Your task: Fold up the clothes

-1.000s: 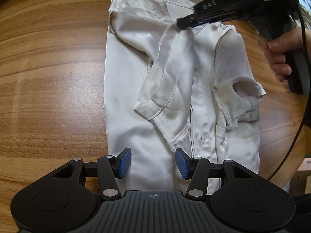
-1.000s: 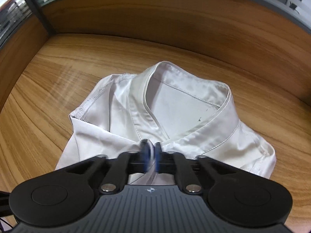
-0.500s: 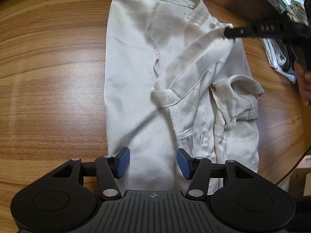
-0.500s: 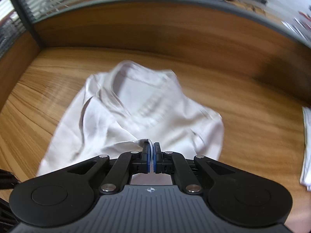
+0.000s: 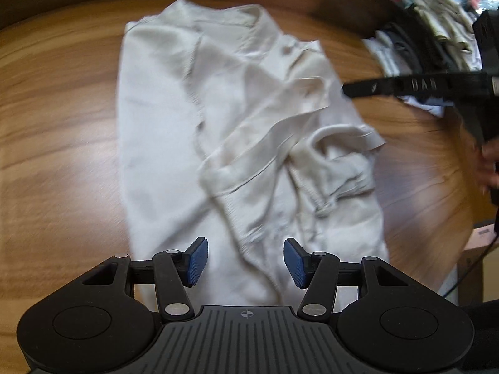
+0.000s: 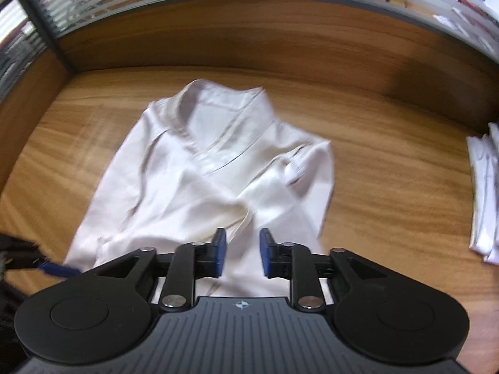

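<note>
A white collared shirt [image 5: 162,131] lies on the wooden table [image 5: 56,118], collar at the far end, both sleeves folded loosely across its body. It also fills the middle of the right wrist view, the shirt [image 6: 174,193] blurred by motion. My left gripper [image 5: 244,261] hovers open over the shirt's near hem with nothing between its blue pads. My right gripper [image 6: 240,254] is open above the lower right part of the shirt and holds nothing. In the left wrist view the right gripper [image 5: 346,90] hangs beside the shirt's right shoulder, clear of the cloth.
A pile of folded white garments [image 6: 483,193] lies at the table's right edge. A wooden partition [image 6: 280,40] with glass above walls the far side. A person's hand [image 5: 488,165] grips the right tool. A cardboard box [image 5: 480,265] stands past the table's right edge.
My right gripper dragged the sleeve rightward across the shirt, then opened and let it drop. It has pulled back to the right. The left gripper stayed open near the hem.
</note>
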`<control>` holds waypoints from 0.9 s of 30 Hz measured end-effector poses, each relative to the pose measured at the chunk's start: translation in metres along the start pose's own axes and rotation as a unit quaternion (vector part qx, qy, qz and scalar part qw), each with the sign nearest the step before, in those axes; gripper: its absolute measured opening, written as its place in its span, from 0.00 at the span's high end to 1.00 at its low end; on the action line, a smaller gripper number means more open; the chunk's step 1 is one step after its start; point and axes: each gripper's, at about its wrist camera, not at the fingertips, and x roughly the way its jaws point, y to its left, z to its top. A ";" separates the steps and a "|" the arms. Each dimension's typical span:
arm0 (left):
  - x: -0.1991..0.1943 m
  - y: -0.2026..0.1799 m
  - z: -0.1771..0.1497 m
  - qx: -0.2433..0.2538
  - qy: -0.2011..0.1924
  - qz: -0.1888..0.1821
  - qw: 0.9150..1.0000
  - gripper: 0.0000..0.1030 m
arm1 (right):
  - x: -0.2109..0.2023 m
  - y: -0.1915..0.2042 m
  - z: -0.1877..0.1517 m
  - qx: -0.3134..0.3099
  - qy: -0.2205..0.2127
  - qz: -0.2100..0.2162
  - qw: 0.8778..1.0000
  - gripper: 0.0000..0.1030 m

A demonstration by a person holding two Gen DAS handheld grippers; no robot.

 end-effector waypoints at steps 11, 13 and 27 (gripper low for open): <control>0.013 -0.008 0.017 0.002 -0.011 -0.028 1.000 0.45 | 0.005 0.014 -0.038 0.036 0.047 0.059 0.997 0.53; 0.014 -0.010 0.019 0.003 -0.016 -0.031 0.999 0.44 | 0.000 0.010 -0.044 0.053 0.042 0.067 0.995 0.67; 0.032 -0.064 0.024 0.122 -0.003 -0.079 0.989 0.44 | -0.054 0.000 -0.096 0.119 -0.003 0.050 0.992 0.96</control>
